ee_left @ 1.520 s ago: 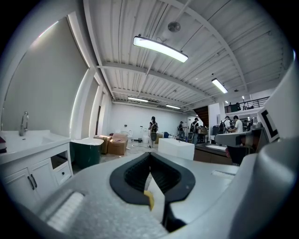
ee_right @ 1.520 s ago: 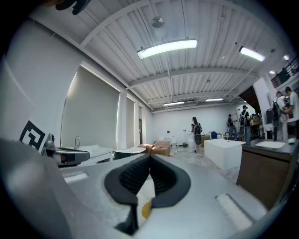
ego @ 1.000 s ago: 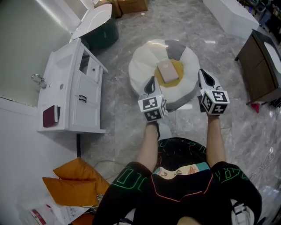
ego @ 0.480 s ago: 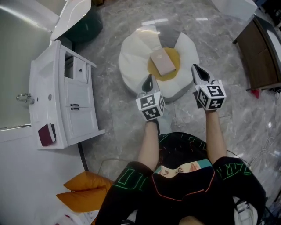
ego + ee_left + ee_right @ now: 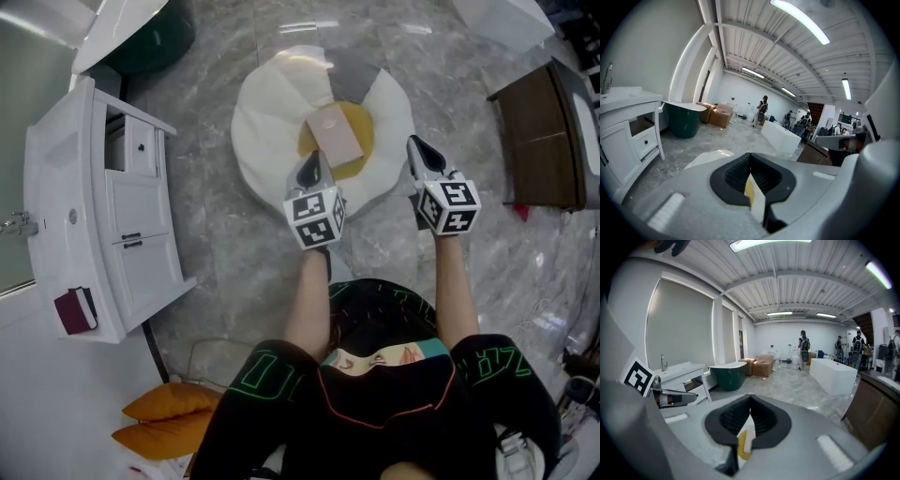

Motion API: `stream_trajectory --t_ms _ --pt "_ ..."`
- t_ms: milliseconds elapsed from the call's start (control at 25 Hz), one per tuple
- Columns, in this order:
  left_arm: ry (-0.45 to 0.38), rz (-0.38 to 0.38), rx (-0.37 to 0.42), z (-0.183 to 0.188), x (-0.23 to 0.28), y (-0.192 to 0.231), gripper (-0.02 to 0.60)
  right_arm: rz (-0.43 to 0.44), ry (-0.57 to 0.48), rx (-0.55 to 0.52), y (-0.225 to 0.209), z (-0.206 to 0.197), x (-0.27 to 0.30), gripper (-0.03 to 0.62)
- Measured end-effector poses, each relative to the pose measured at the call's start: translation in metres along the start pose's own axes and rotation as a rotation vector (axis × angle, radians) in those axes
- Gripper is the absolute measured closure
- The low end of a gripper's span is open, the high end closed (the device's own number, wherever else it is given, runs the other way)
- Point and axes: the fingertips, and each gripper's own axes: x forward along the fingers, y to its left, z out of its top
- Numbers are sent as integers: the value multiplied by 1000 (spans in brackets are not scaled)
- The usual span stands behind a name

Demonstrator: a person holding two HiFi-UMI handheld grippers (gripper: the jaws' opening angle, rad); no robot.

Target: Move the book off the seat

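A pinkish-beige book (image 5: 335,134) lies flat on the yellow middle of a round white seat (image 5: 267,122) with a grey patch, on the marble floor. My left gripper (image 5: 313,165) hangs over the seat's near edge, just short of the book; its jaws are shut and empty. My right gripper (image 5: 416,150) is at the seat's near right rim, also shut and empty. In the left gripper view the closed jaws (image 5: 750,157) hide most of the seat (image 5: 710,157). In the right gripper view the closed jaws (image 5: 750,399) show a sliver of yellow below them.
A white vanity cabinet (image 5: 94,206) with a dark red item (image 5: 75,309) stands at the left, a green tub (image 5: 150,42) beyond it. A brown wooden cabinet (image 5: 539,141) is at the right. Orange cushions (image 5: 164,422) lie near left. People stand far off (image 5: 804,345).
Both grippers have moved forward and down toward the seat, which now lies closer beneath them. The jaws of both stay shut. The book has not moved.
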Motion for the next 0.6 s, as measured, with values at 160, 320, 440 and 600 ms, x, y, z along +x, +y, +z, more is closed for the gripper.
stream_trajectory --t_ms 160,320,440,600 --pt "27 15 -60 -2 23 22 571 27 50 -22 11 0 32 591" --pt "60 37 -94 -11 41 40 571 57 102 -42 20 -7 59 591" --pt "97 48 -110 -25 50 42 571 64 139 -32 13 -17 68 591" --pt "135 69 -117 -39 68 48 571 81 173 -15 4 -29 89 591"
